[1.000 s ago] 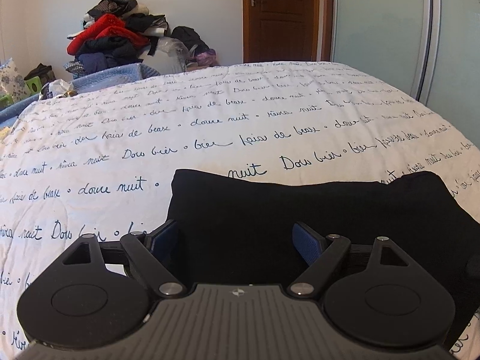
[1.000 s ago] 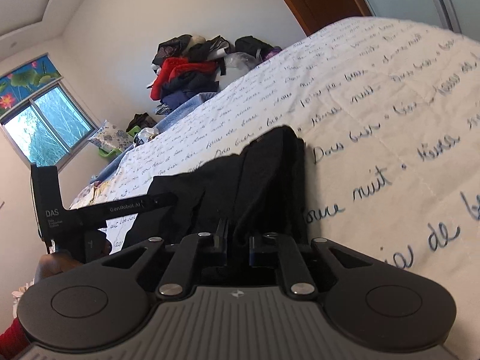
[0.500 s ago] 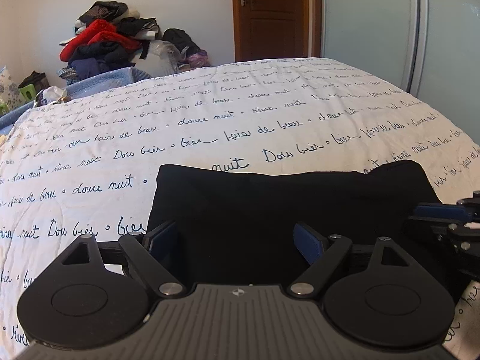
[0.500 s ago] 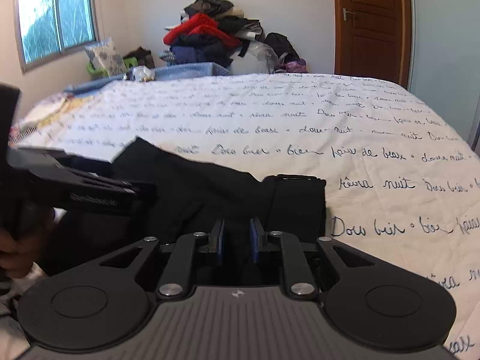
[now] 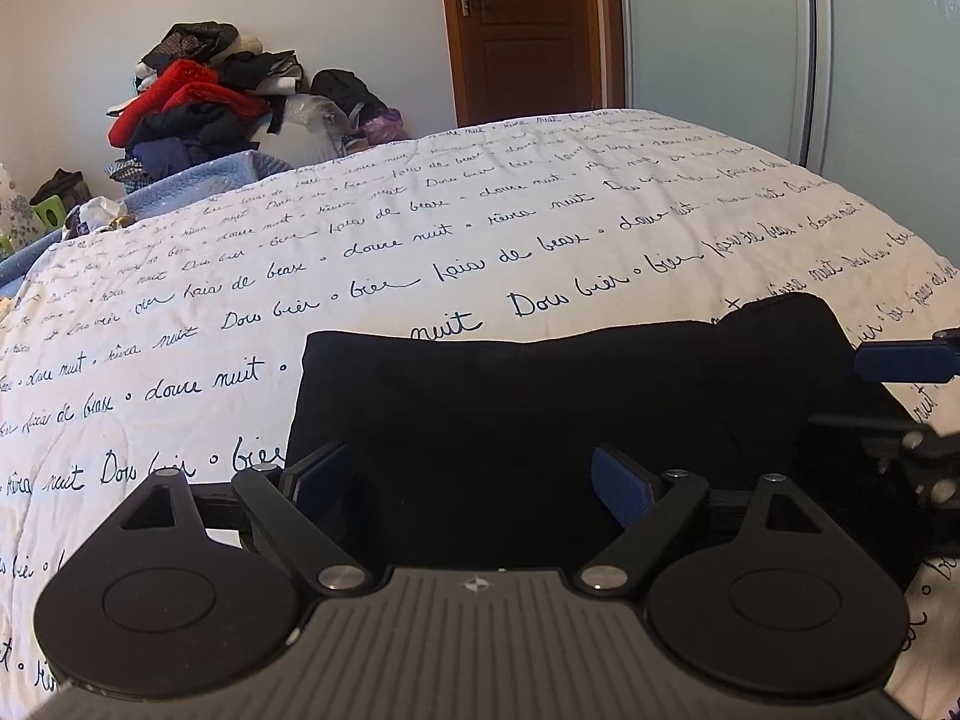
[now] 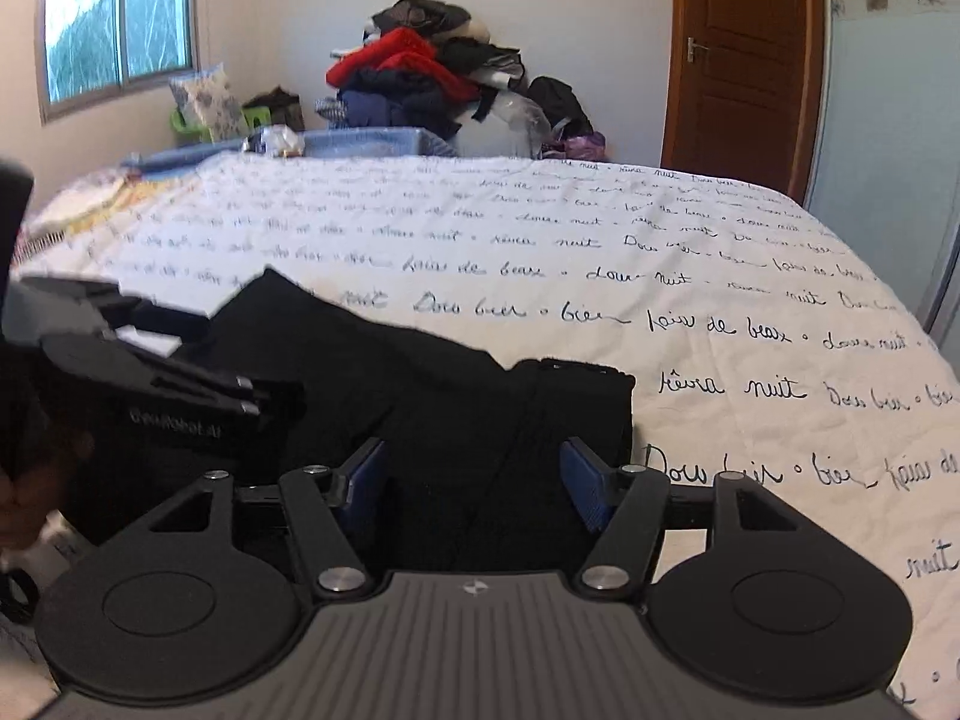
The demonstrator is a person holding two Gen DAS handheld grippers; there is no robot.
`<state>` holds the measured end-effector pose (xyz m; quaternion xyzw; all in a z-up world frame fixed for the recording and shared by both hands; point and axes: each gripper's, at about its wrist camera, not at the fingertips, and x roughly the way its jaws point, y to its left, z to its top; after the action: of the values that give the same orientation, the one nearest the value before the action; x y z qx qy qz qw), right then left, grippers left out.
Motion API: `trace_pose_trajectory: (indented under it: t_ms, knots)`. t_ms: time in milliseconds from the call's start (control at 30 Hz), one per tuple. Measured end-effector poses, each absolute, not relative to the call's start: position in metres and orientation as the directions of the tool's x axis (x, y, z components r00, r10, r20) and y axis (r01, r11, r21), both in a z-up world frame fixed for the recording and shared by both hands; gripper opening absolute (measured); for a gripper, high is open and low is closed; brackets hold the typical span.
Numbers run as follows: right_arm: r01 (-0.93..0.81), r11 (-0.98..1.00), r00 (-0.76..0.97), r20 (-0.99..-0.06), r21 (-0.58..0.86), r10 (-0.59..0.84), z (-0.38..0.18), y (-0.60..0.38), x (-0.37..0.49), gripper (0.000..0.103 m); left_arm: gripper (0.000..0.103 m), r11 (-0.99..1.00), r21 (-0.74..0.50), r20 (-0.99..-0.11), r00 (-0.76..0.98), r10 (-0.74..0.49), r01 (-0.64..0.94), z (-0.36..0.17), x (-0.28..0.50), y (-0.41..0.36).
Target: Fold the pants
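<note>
Black pants (image 5: 564, 396) folded into a compact, roughly rectangular bundle, lying flat on the near part of a bed (image 5: 420, 252), long axis running left to right across the left wrist view, parallel to the near edge of the bed. Matte, soft knit-like fabric, with shallow creases; left end squared off with a crisp corner, right end rounded into a raised hump. Left gripper (image 5: 471, 483) low over the near left portion of the bundle, blue-padded fingers (image 5: 621, 489) spread wide apart, nothing pinched between them. In the right wrist view, same bundle (image 6: 456, 408) seen from its right end: a thicker stacked band with a stitched edge at the far right, thinner layers tapering away to a pointed corner at the left. Right gripper (image 6: 474, 483) over that thick end, ribbed blue pads (image 6: 585, 492) likewise spread, cloth lying beneath and between them but not clamped. Bed covered by a white quilted spread printed with dark cursive script in rows. Beyond the far left of the bed, a heap of clothes (image 6: 420, 78) in red, black and navy against a pale wall; to the right, a brown panelled wooden door (image 6: 738, 60) with a metal handle.
</note>
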<state>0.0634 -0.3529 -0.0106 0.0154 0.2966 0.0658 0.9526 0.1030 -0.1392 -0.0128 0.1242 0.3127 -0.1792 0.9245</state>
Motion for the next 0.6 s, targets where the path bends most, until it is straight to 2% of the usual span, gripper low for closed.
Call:
trace_pose_trajectory:
  t_ms: [300,433,600]
  knots:
    - [-0.061,0.981,0.806,-0.57,0.186,0.159,-0.018,-0.385,0.07,0.064,0.088,0.904,0.119,-0.616,0.745,-0.257,0.411,-0.008,0.096,-0.131]
    - [-0.04,0.967,0.797,-0.575,0.252,0.183,-0.023,-0.399,0.073,0.07,0.09,0.9,0.079,-0.602,0.74,-0.3,0.429,-0.003,0.091,-0.115]
    - [-0.061,0.934,0.768,-0.582,0.351,0.269,-0.033,-0.413,0.078,0.07,0.091,0.874,0.014,-0.587,0.711,-0.387,0.486,0.0,0.091,-0.083]
